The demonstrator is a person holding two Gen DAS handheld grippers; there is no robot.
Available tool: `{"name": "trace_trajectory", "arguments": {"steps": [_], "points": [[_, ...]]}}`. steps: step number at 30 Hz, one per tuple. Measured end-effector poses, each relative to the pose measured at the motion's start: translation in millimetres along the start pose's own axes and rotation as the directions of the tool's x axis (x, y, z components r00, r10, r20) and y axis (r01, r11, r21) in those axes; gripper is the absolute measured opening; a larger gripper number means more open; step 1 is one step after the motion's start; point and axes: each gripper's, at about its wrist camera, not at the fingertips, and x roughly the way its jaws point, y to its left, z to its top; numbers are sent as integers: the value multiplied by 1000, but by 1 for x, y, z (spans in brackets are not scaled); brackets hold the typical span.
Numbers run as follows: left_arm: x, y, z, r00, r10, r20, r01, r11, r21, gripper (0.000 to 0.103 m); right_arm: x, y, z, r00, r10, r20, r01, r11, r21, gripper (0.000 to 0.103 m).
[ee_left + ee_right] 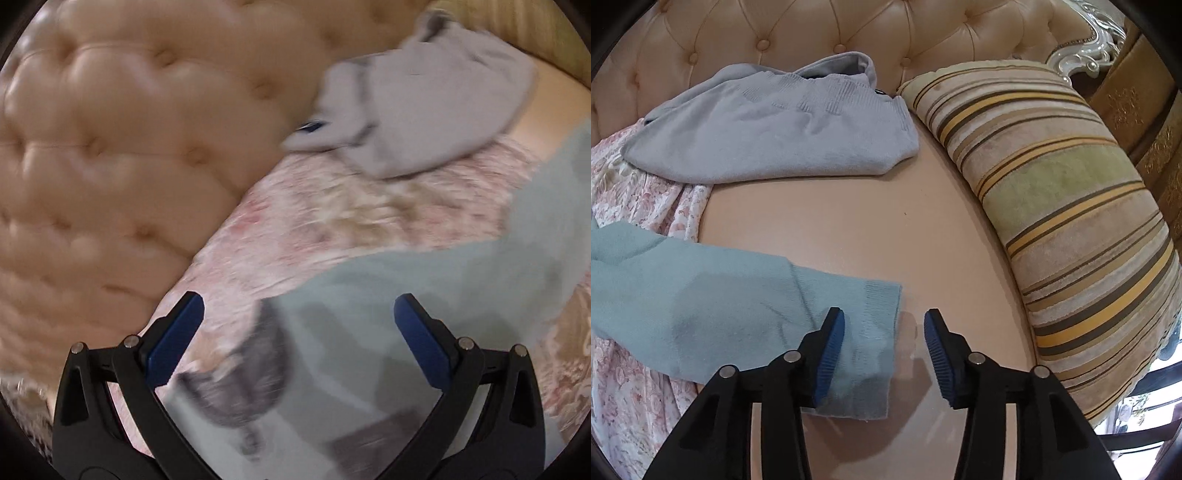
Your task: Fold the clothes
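Right gripper (884, 332): jaws partly apart, pointing steeply down at the sofa seat (849, 229). The cuff end of the light teal sweater's sleeve (857, 332) lies flat on the seat beneath the gap; the left pad overlaps the cloth, the right pad stands over bare upholstery. Neither pad presses the fabric, so nothing is held.

Left gripper (299, 321): jaws wide apart, empty, aimed down at the same light teal sweater (424, 295). This view is motion-blurred. A dark grey patch on the sweater's front shows between the fingers; its detail cannot be made out.

The teal sweater is spread across the near part of the seat, its body to the left over a pink floral cloth (639, 199) and its sleeve (701, 295) reaching right onto bare peach upholstery.

Farther back, a grey knitted sweater (768, 129) lies in a loose heap, partly on the floral cloth and partly on the seat, its collar against the backrest. A small dark label shows at the collar.

To the right, a striped cushion (1052, 206) in green, yellow, brown and beige rests along the seat's right side, just beside the grey sweater.

At the far edge stands the tufted, buttoned sofa backrest (798, 33), peach-coloured. An ornate pale carved frame piece (1086, 48) shows at the far right, beyond the cushion.
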Motion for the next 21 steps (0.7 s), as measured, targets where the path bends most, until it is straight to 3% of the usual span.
{"name": "trace_trajectory", "arguments": {"steps": [4,8,11,15,17,21], "points": [[14,-25,6,996,80,36,-82,995,64,103,-1,-2,-4,1000,3,18,-3,1000,10,53],[44,-16,10,992,123,6,-123,992,23,103,-2,-6,-7,1000,-19,22,19,1000,14,62],[57,3,9,995,93,-26,-95,992,-85,103,-2,-13,-10,1000,-20,20,19,999,49,71],[60,6,4,995,92,-23,-94,986,-134,103,-1,-28,-17,1000,19,17,-21,991,132,74],[54,4,2,993,115,-9,-115,984,-138,103,-4,-27,-19,1000,21,18,-23,990,140,74],[29,-3,8,987,123,99,-110,986,-121,103,-20,-27,-23,998,-11,65,3,991,131,74]]}}
